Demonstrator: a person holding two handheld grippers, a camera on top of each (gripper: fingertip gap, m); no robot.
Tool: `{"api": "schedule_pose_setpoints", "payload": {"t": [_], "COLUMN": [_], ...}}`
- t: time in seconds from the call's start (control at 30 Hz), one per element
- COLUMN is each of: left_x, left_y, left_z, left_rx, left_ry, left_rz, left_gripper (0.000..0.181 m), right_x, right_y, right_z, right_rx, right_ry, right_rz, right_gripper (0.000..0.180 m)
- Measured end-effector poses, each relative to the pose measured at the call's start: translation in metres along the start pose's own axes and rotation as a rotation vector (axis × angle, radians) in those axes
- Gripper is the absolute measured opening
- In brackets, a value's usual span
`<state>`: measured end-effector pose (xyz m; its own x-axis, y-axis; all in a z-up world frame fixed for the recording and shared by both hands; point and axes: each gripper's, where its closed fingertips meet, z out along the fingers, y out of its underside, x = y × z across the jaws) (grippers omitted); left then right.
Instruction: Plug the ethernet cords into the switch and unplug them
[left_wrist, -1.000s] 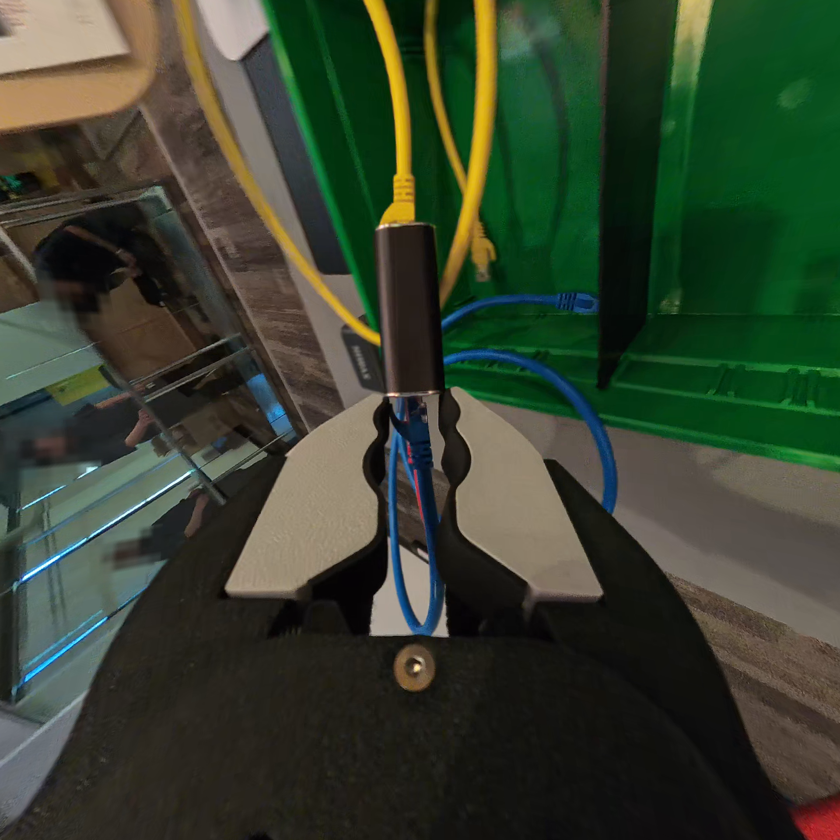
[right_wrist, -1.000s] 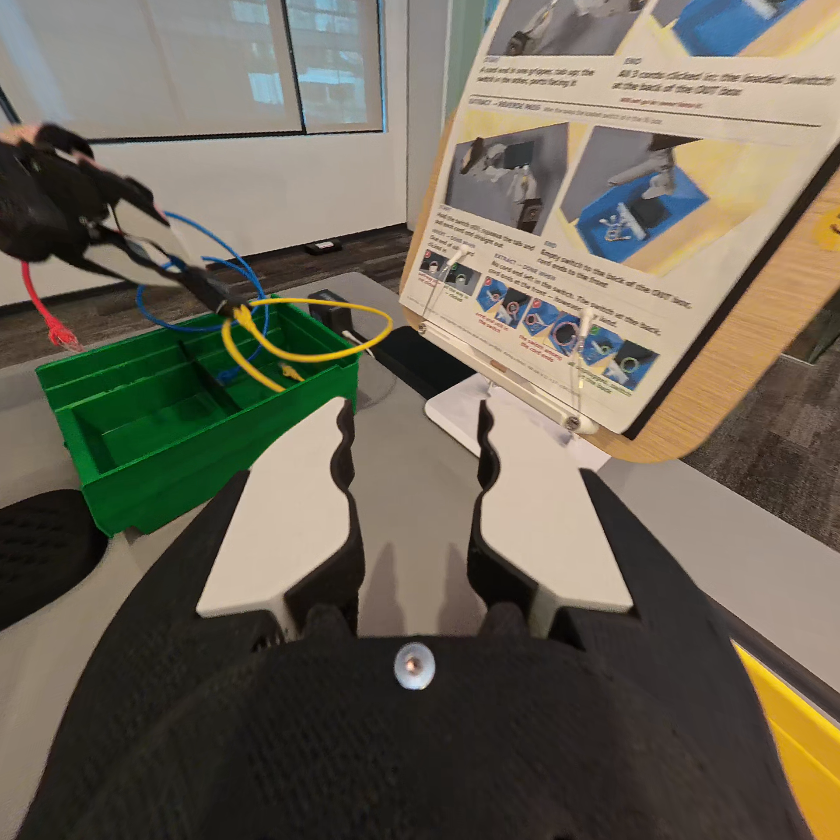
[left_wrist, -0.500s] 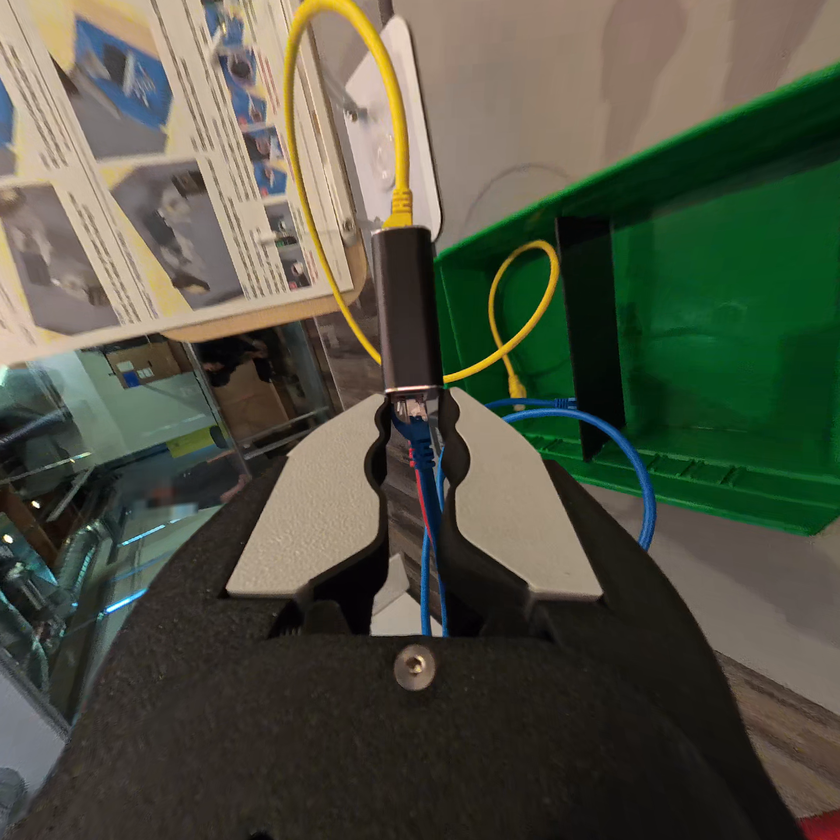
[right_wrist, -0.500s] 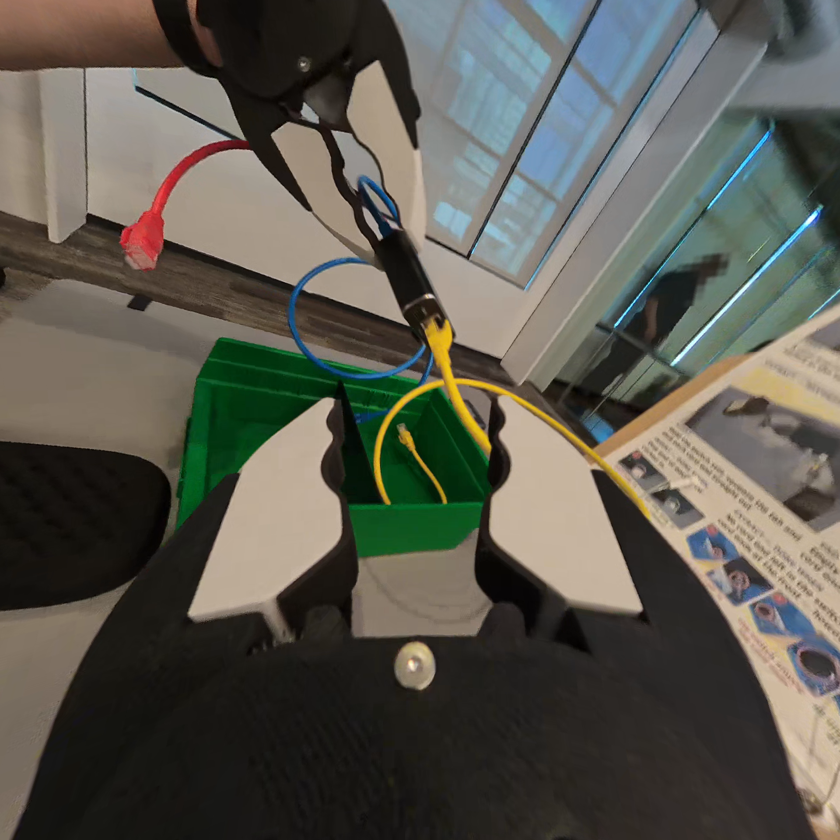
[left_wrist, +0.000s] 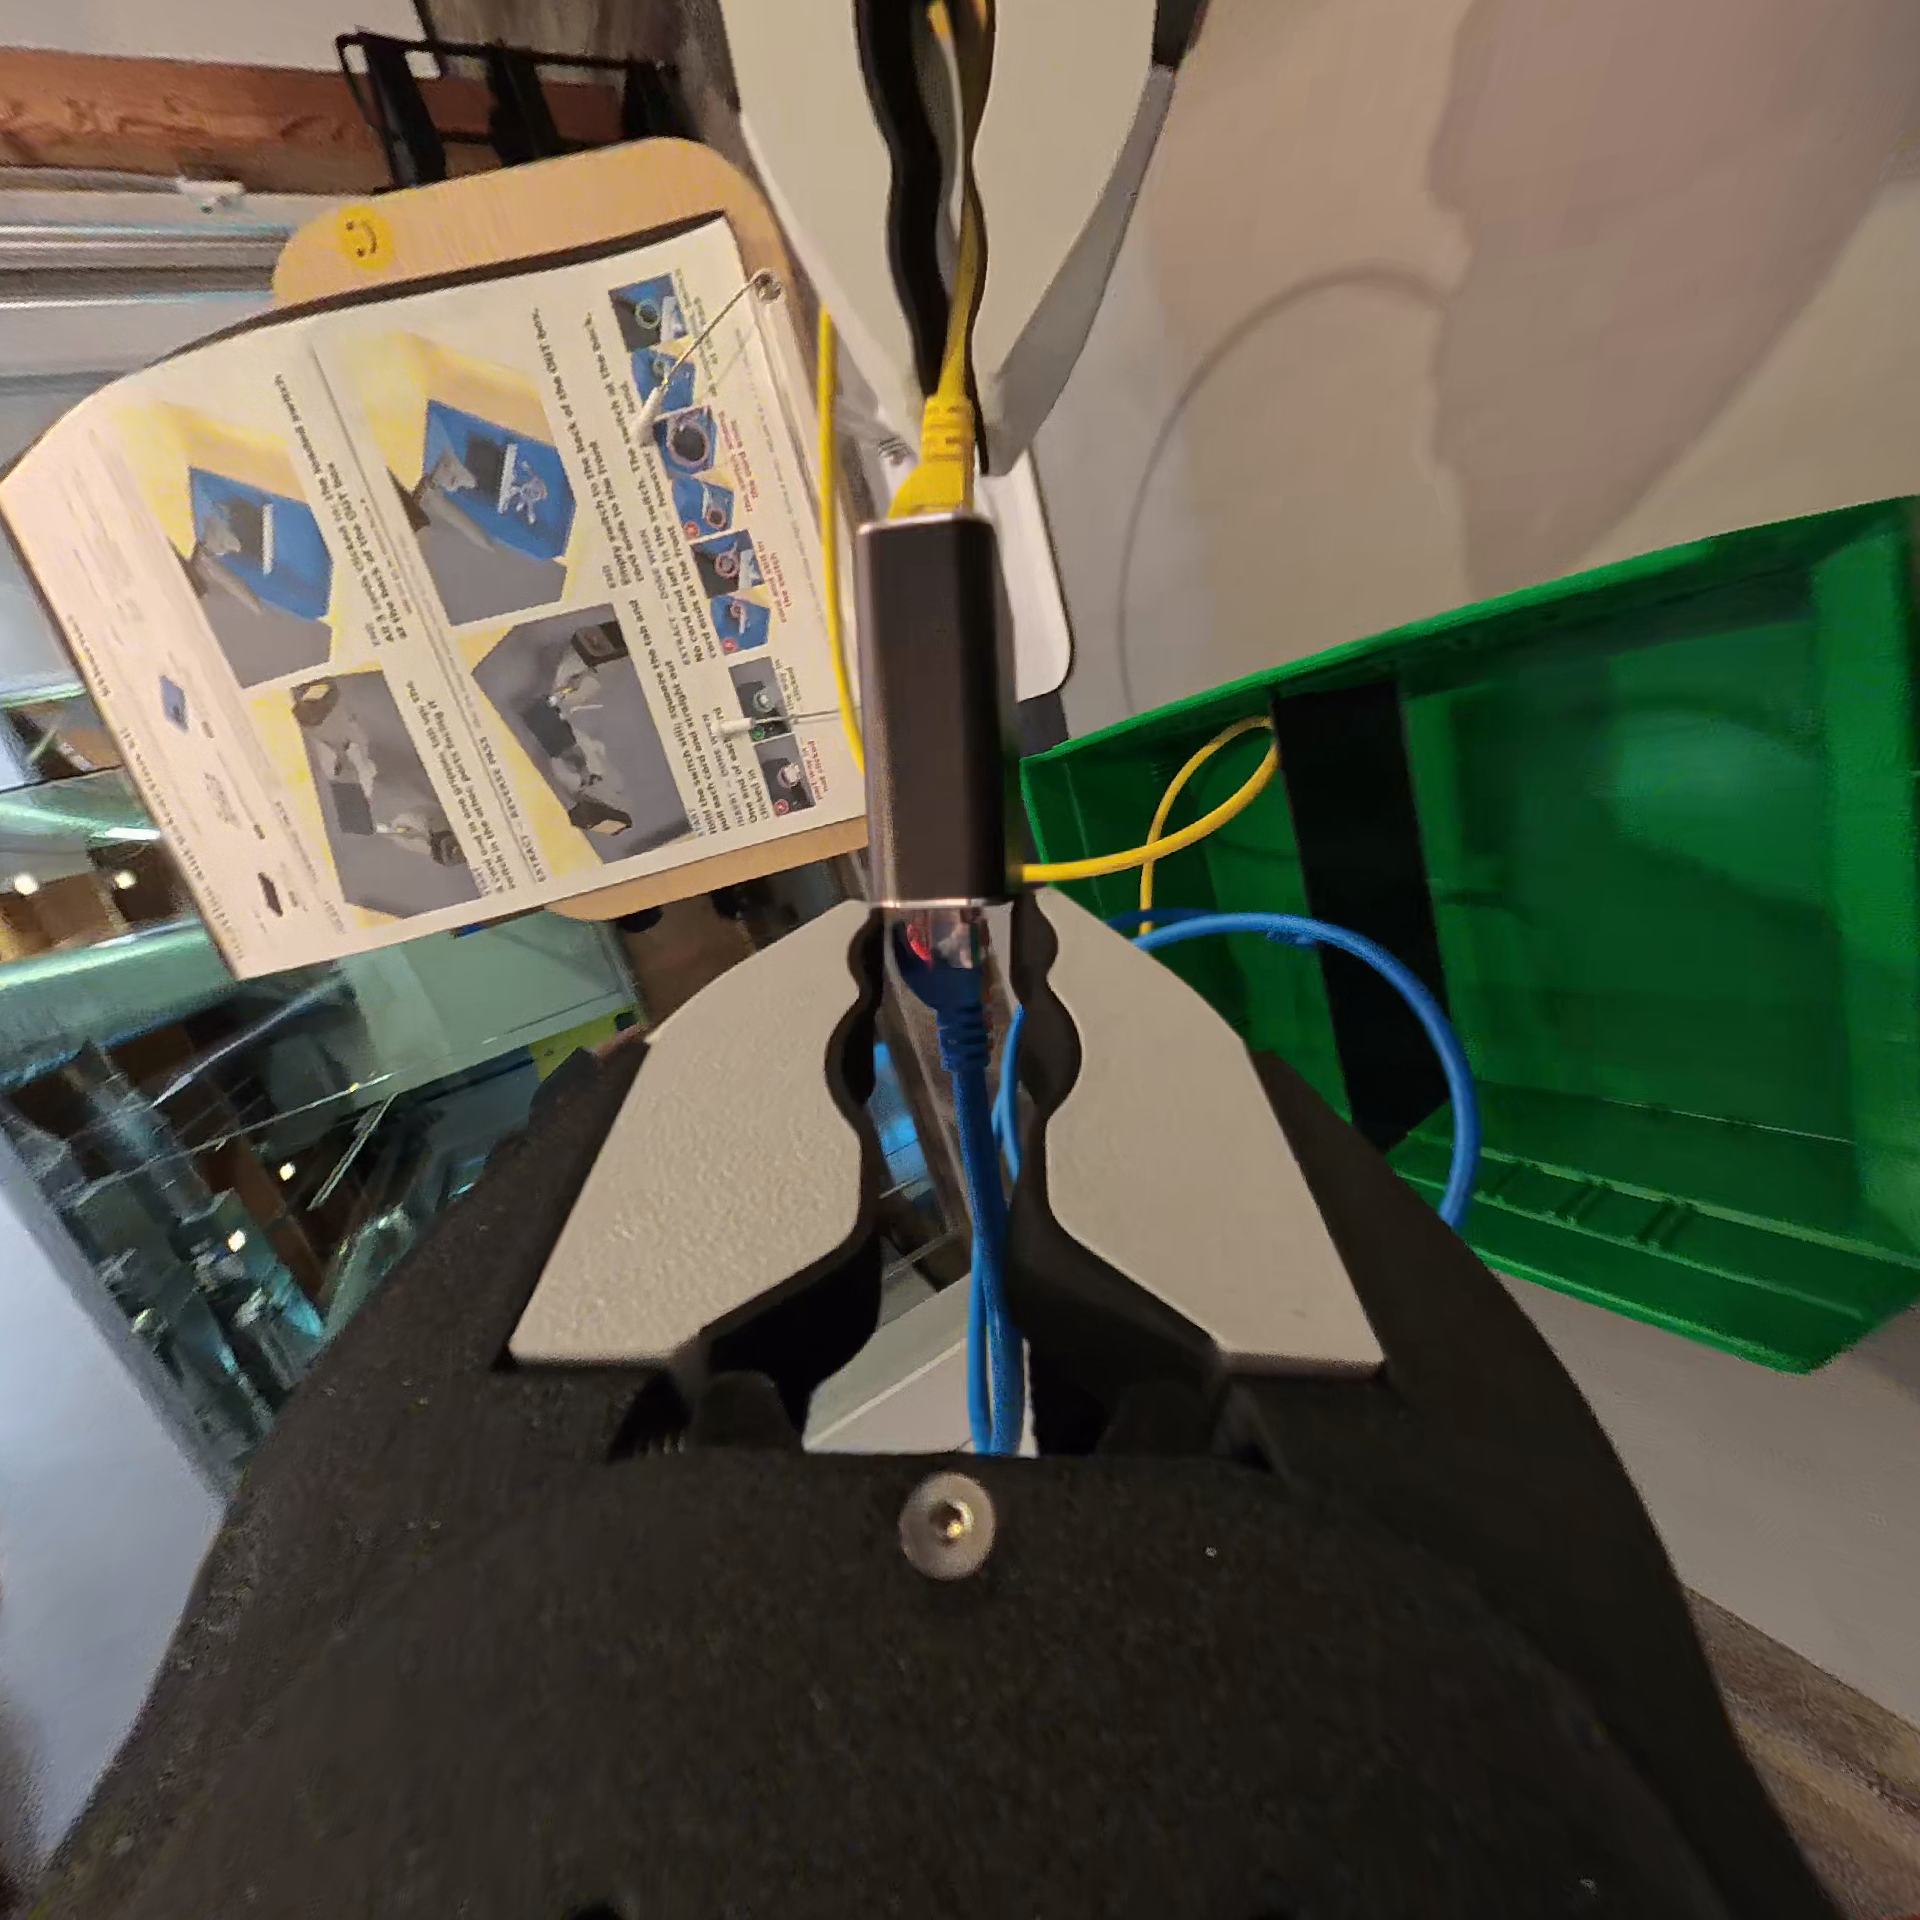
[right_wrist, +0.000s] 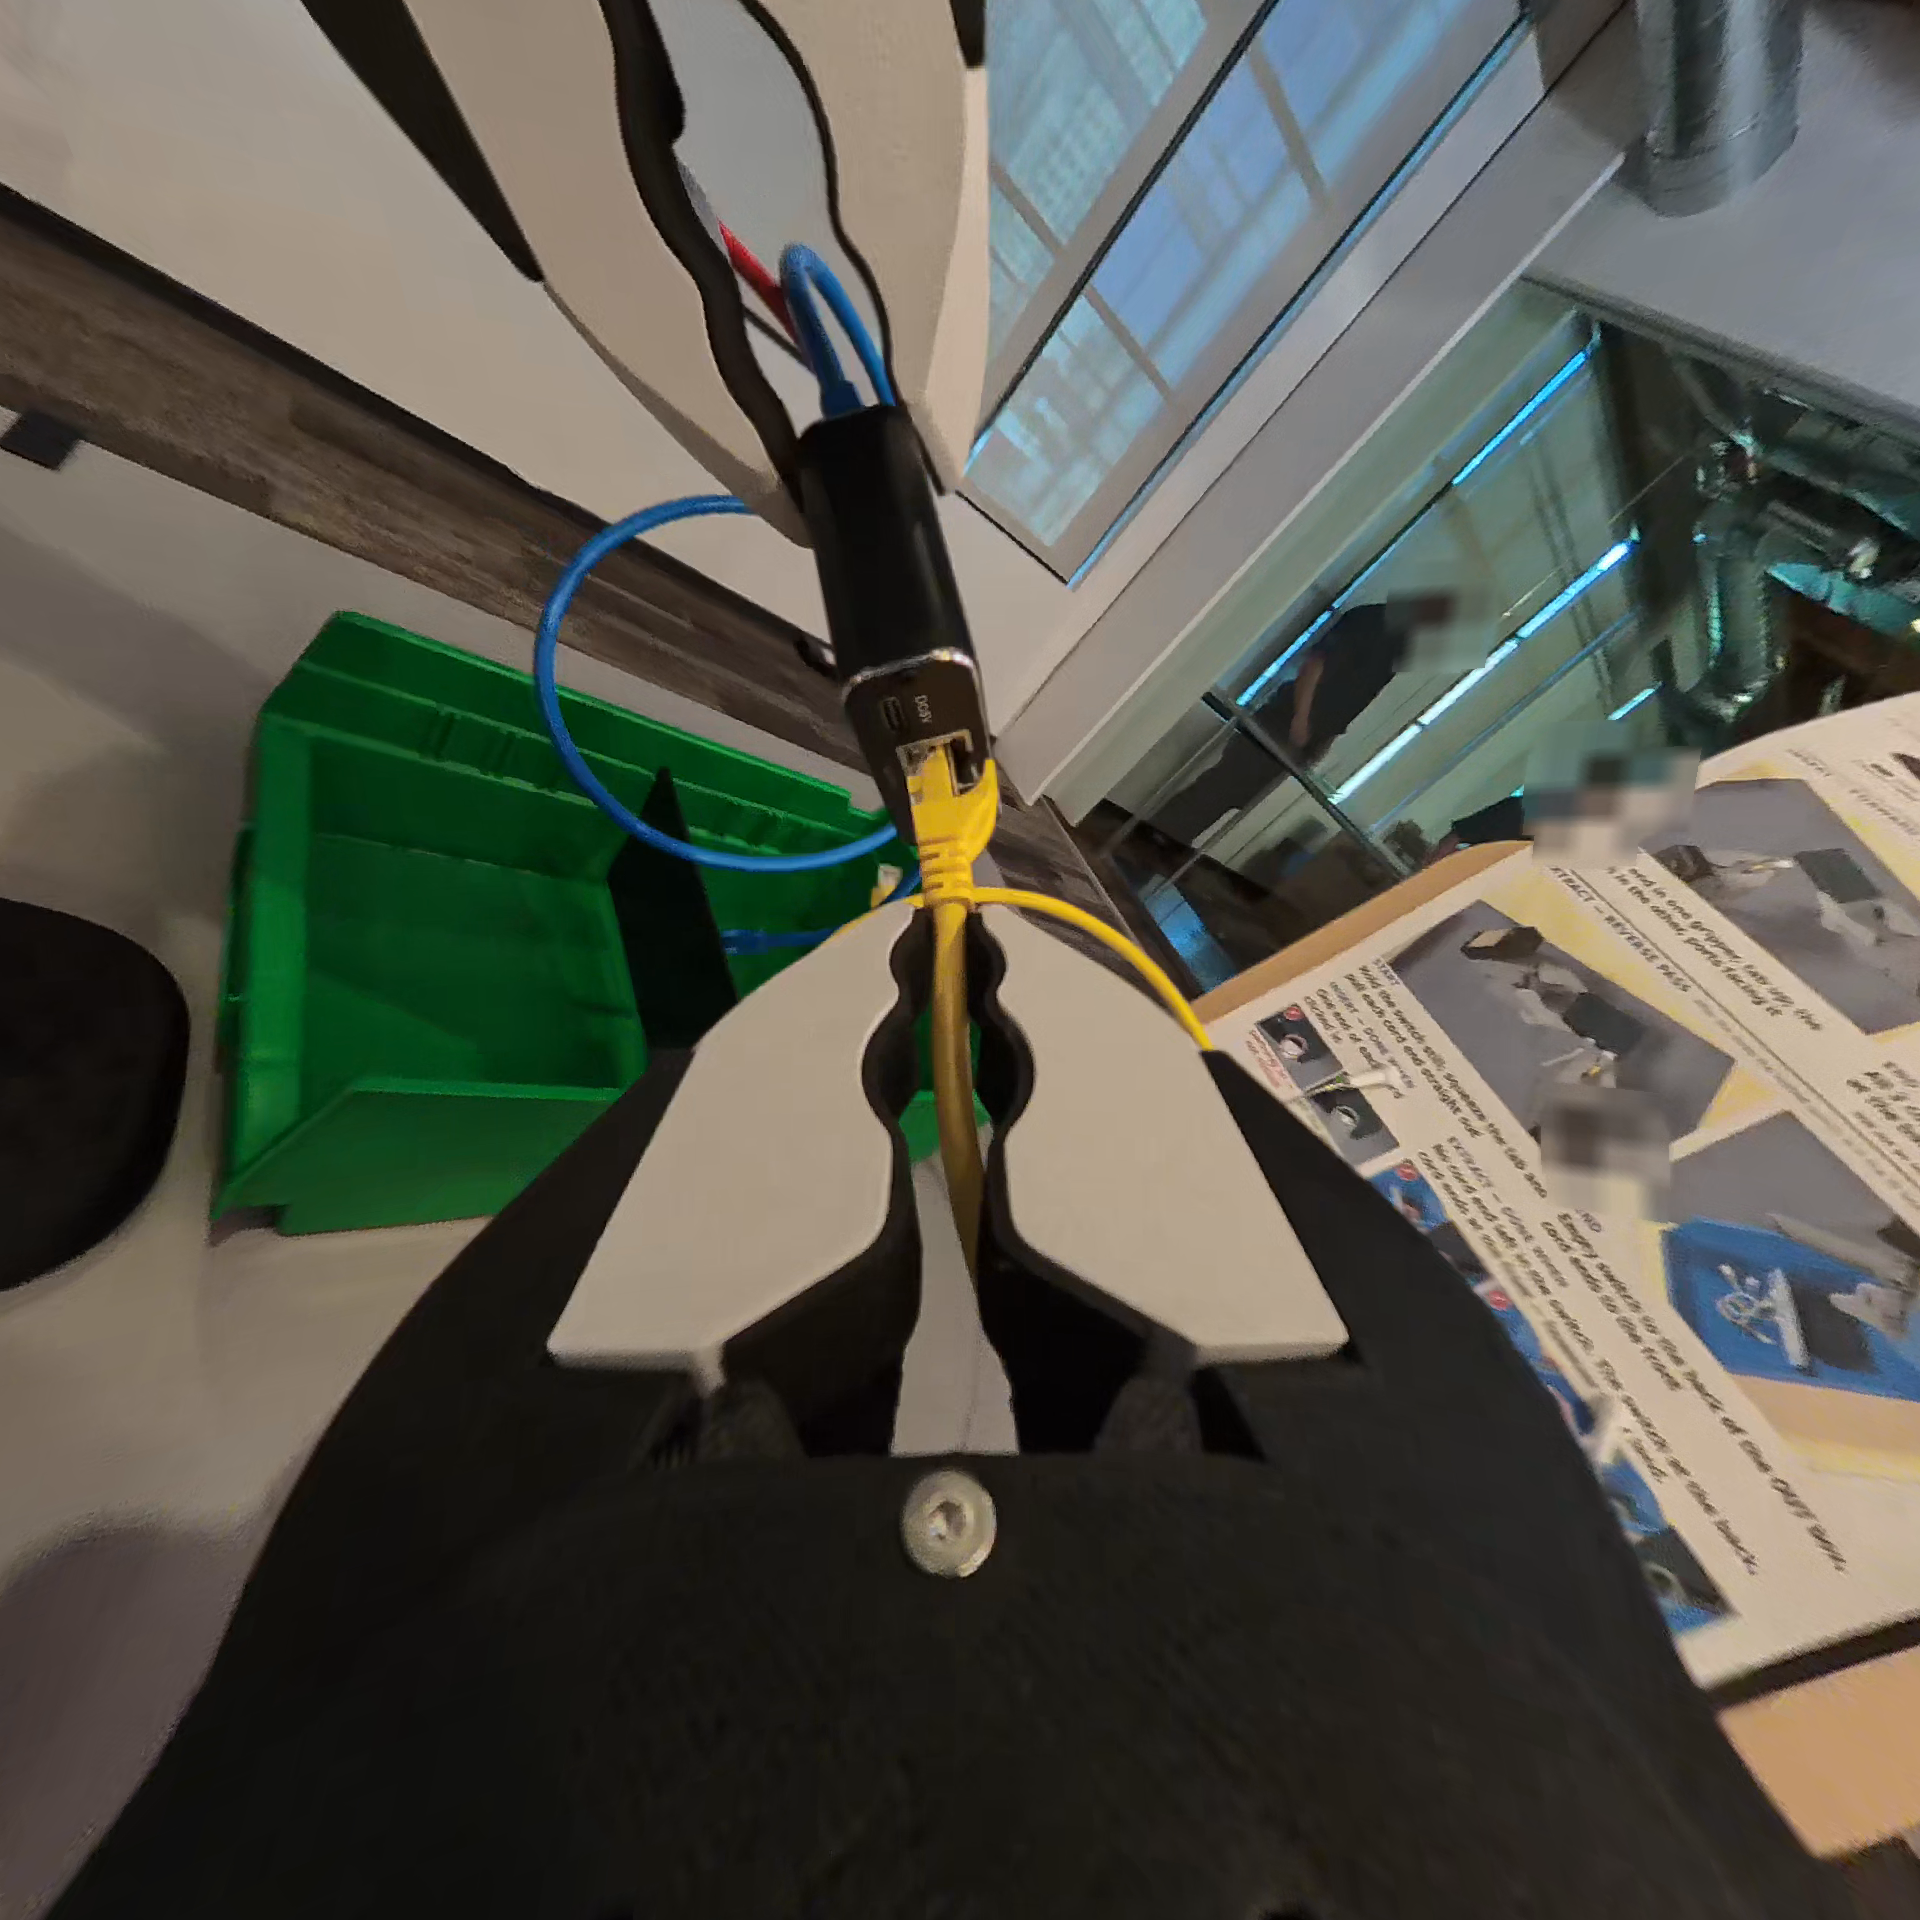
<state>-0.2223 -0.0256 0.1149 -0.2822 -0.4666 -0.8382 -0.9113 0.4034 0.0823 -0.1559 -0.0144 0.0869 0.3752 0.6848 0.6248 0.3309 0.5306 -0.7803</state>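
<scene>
While the left view looks along its own gripper (left_wrist: 940, 935), the jaws are closed on the near end of the dark switch (left_wrist: 932, 717), where a blue cord (left_wrist: 977, 1164) and a red plug sit; the yellow cord (left_wrist: 943, 436) enters the far end, and the bin (left_wrist: 1621, 914) lies on the counter (left_wrist: 1558, 312) to the right beside an instruction board (left_wrist: 436, 623). The right view alone shows the switch's port face (right_wrist: 928, 727) and the right gripper (right_wrist: 951, 925), jaws clamped on the yellow cord (right_wrist: 951, 831) just behind its plug.
</scene>
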Motion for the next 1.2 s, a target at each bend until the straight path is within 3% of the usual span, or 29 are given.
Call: {"api": "schedule_pose_setpoints", "payload": {"t": [0.23,0.47,0.6,0.7,0.83,1.2], "left_x": [0.0,0.009,0.002,0.002,0.0,-0.03], "left_y": [-0.014,-0.019,-0.015,-0.002,0.001,-0.008], "left_z": [0.019,0.046,0.049,0.053,0.052,0.057], "left_rx": [0.001,0.022,-0.002,-0.082,-0.058,-0.086], "left_ry": [-0.053,-0.165,-0.344,-0.39,-0.422,-0.586], "left_rz": [-0.107,-0.237,-0.207,-0.196,-0.195,-0.194], "left_gripper": [0.048,0.033,0.031,0.039,0.027,0.027], "right_x": [0.0,-0.002,-0.001,-0.004,-0.004,0.013], "right_y": [0.005,-0.001,-0.005,-0.007,-0.011,-0.013], "right_z": [0.002,0.0,-0.002,-0.002,-0.002,-0.013], "right_rx": [-0.1,-0.132,-0.14,-0.135,-0.132,-0.121], "right_ry": [0.06,0.103,0.139,0.133,0.164,0.18], "right_rz": [-0.116,-0.221,-0.284,-0.297,-0.361,-0.303], "right_gripper": [0.007,0.006,0.006,0.007,0.007,0.008]}}
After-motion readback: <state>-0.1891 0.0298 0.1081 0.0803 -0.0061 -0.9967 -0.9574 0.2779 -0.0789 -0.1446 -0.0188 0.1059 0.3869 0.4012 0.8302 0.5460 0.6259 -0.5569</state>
